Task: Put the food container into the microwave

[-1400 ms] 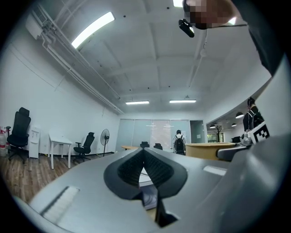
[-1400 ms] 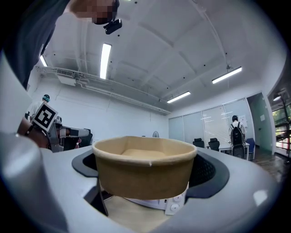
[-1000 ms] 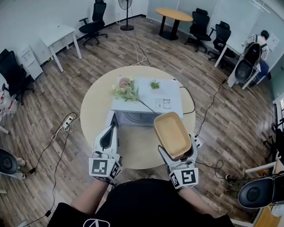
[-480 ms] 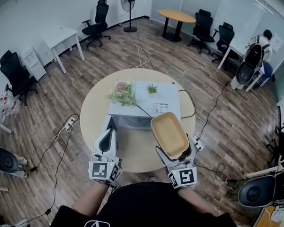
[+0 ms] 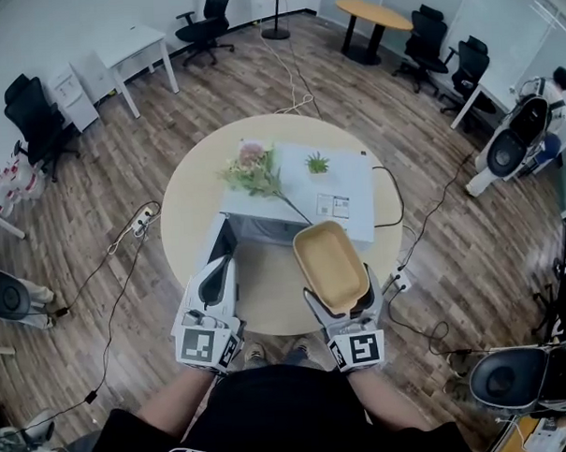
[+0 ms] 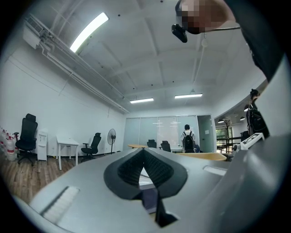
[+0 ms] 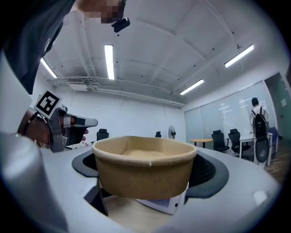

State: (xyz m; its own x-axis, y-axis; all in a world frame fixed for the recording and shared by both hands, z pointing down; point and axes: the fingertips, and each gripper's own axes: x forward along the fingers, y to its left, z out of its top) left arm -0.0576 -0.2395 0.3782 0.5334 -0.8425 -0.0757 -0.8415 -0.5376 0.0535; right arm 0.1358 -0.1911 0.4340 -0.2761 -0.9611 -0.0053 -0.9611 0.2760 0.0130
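A tan paper food container (image 5: 330,265) is held level over the table's near edge, with my right gripper (image 5: 343,303) shut on its near end. In the right gripper view the container (image 7: 144,169) fills the space between the dark pads (image 7: 210,169). The white microwave (image 5: 305,184) stands on the round table (image 5: 183,211), its door (image 5: 220,244) swung open to the left. The container hovers in front of the microwave's right half. My left gripper (image 5: 218,266) is shut and empty, just in front of the open door. In its own view, the left gripper (image 6: 144,166) has its jaws together.
A bunch of flowers (image 5: 252,170) and a small green plant (image 5: 317,163) lie on top of the microwave. A cable (image 5: 410,229) runs off the table's right side to a power strip (image 5: 399,281). Office chairs (image 5: 30,114) and desks (image 5: 135,51) stand around the room.
The right gripper and the container have drifted a little to the left, towards the microwave's front. The left gripper stays beside the open door.
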